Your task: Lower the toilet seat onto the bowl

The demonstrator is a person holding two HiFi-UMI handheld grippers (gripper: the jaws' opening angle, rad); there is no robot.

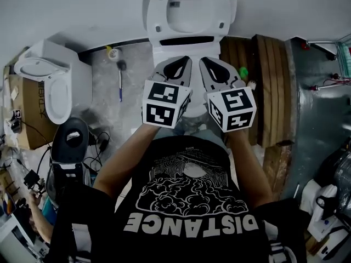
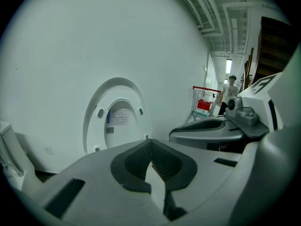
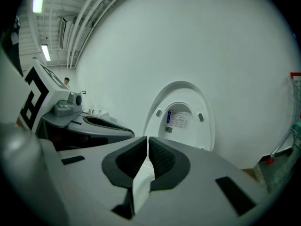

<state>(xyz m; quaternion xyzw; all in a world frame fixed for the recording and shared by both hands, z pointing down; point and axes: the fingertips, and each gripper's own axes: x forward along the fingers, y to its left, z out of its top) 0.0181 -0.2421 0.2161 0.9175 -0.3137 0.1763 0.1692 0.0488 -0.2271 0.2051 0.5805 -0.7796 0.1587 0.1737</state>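
Standing upright, toilet seat point(image 1: 156, 15) was rated stiff, slick plastic, best pushed at top rim; left gripper point(image 1: 185, 60), right gripper point(image 1: 203, 60) were seen pressed together, empty.

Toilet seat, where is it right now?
Head view, top centre: the toilet seat stands raised against the wall, just beyond the tips of the left gripper and right gripper, with wooden planks to its lower right.
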